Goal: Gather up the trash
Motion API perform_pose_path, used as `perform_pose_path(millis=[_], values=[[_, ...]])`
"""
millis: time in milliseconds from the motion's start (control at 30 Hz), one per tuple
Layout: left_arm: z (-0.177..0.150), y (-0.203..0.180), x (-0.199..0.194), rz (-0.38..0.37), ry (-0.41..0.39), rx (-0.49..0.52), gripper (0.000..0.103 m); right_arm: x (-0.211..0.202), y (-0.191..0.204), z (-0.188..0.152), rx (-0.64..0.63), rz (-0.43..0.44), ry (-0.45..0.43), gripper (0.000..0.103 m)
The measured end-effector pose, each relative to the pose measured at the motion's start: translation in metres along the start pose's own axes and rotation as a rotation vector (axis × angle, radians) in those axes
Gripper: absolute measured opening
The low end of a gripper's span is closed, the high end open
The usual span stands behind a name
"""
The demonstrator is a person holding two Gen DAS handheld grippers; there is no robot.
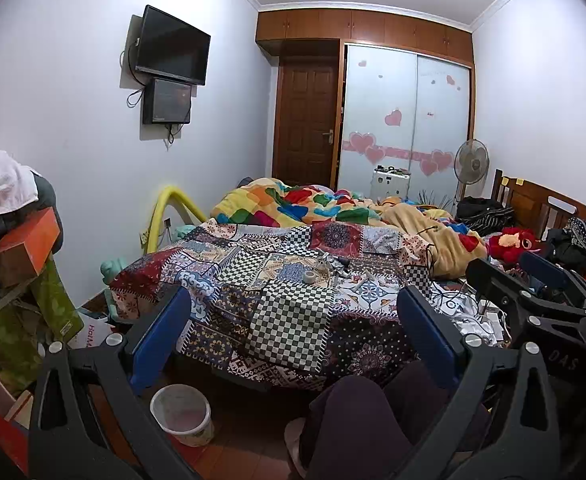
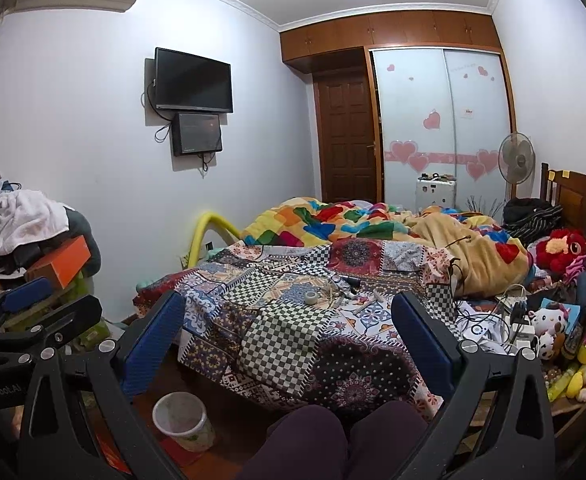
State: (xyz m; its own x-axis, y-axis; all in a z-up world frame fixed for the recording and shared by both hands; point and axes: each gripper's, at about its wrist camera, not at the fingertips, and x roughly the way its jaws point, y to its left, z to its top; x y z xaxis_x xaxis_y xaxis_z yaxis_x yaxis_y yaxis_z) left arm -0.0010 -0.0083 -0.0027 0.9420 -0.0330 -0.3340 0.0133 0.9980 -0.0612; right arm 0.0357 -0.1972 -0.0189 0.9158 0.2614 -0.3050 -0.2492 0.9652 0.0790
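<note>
Small bits of trash lie on the patchwork bedspread (image 1: 293, 308): a roll of tape (image 1: 309, 277), wrappers and a dark tube (image 1: 335, 266). They also show in the right wrist view, tape roll (image 2: 311, 297) and scraps (image 2: 353, 286). A white waste bin (image 1: 181, 414) stands on the floor at the bed's foot, also in the right wrist view (image 2: 183, 420). My left gripper (image 1: 293, 312) is open and empty, held well back from the bed. My right gripper (image 2: 287, 316) is open and empty too; it shows at the right in the left wrist view (image 1: 533, 276).
My knees (image 1: 357, 420) are in front of the bed. Piled clothes and an orange box (image 1: 25, 248) stand at the left. Cables and a power strip (image 2: 505, 324), plush toys (image 2: 549, 320) and a wooden headboard (image 2: 573, 196) crowd the right. A rumpled colourful duvet (image 1: 293, 204) lies behind.
</note>
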Motion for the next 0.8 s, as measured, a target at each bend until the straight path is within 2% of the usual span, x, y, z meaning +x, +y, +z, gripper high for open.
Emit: perform_pose_path(millis=[367,600,800], values=[[0.007,0.001,0.024,0.026,-0.035,0.003,0.103,0.017,-0.007,-0.002,0.011,-0.003,-0.005,0.103],[0.024,-0.007,0.072,0.027,-0.020,0.036,0.103,0.045,-0.032,0.003,0.044,-0.055,0.024,0.103],[0.042,-0.010,0.133,-0.006,0.041,0.020,0.103,0.081,-0.060,0.012,0.055,-0.121,0.071,0.103]])
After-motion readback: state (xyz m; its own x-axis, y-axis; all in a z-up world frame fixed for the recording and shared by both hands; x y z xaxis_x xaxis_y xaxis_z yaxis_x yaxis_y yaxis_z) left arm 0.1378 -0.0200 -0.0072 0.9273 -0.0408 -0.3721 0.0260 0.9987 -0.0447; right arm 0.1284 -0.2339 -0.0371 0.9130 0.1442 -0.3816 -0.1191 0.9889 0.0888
